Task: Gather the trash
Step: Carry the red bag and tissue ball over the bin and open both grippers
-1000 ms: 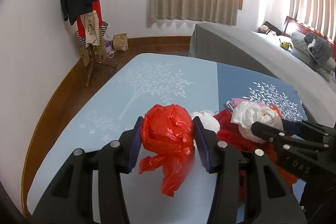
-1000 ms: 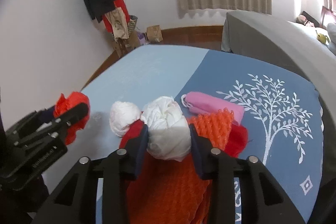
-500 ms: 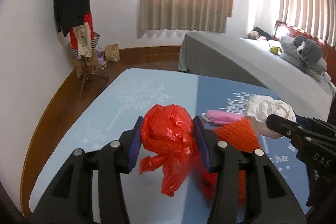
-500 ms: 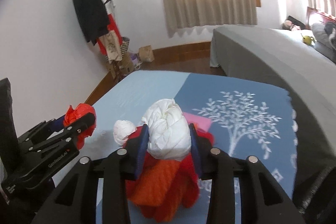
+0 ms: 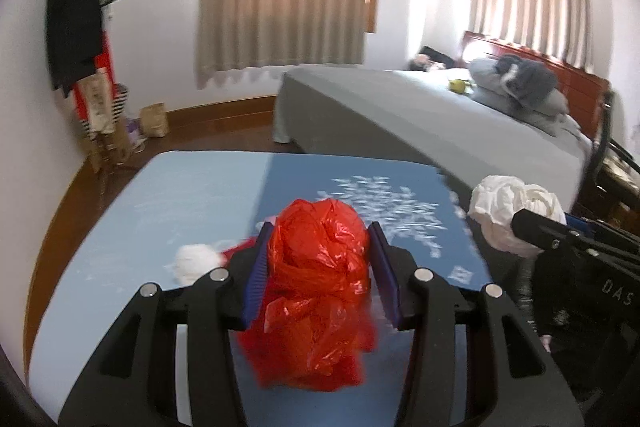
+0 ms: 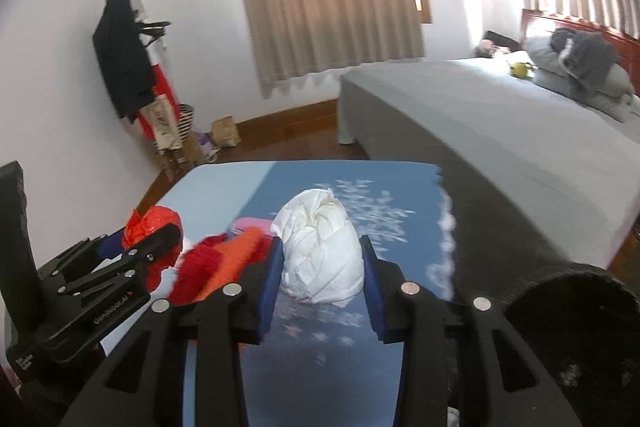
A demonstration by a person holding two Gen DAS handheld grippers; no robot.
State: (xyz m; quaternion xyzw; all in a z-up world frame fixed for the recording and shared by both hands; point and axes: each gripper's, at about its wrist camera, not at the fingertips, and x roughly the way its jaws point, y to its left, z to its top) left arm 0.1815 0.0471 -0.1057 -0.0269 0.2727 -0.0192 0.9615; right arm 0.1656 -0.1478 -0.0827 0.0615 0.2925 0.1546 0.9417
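Note:
My left gripper (image 5: 320,267) is shut on a crumpled red plastic bag (image 5: 318,287), held above the blue table (image 5: 200,195). The right gripper (image 6: 320,267) is shut on a white crumpled paper wad (image 6: 320,247), also lifted off the table. In the left wrist view that white wad (image 5: 508,211) shows at the right, clamped in the right gripper. In the right wrist view the red bag (image 6: 150,227) shows at the left in the left gripper. On the table lie a small white paper ball (image 5: 196,259), a red and orange pile (image 6: 224,259) and a pink item (image 6: 250,225).
A grey bed (image 5: 440,115) with pillows stands beyond the table at the right. A coat stand (image 5: 80,47) with clothes and a paper bag (image 5: 154,121) stand by the far left wall. A dark round object (image 6: 576,323) is close at the right wrist view's lower right.
Both grippers have risen and swung right with their loads; the table's trash pile has dropped lower and left in view, and the bed now fills more of both views.

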